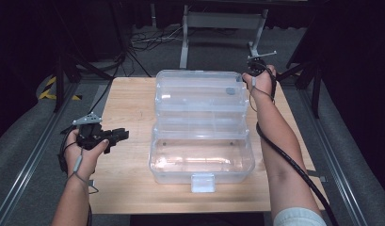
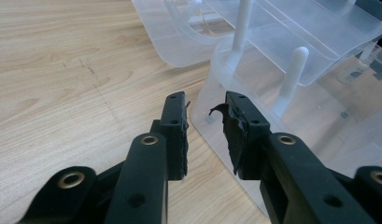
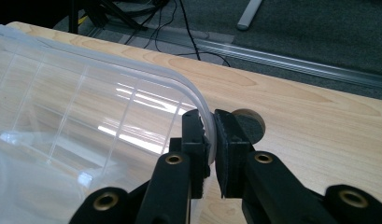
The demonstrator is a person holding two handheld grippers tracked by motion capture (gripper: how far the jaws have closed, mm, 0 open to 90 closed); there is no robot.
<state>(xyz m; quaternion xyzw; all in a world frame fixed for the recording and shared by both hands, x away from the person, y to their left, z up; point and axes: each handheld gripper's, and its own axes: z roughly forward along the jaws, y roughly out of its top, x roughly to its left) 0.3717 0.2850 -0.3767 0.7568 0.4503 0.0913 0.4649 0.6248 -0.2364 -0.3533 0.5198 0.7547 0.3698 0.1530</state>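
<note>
Wooden table point(image 1: 129, 101) under everything; grey carpet, cables point(image 1: 148, 40) behind (tangled), possibly metal stand legs point(image 1: 184, 44).

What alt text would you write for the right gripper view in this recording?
The right claw is shut on the curved rim of a clear plastic box lid, one black jaw on each side of the rim. The lid lies over a light wooden table. Beyond the table's far edge are grey floor, a metal rail and dark cables.

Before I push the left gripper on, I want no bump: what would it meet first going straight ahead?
Most likely the near-left corner wall of the clear plastic box, right ahead of the open left gripper. The gap looks small, though depth is unclear.
</note>
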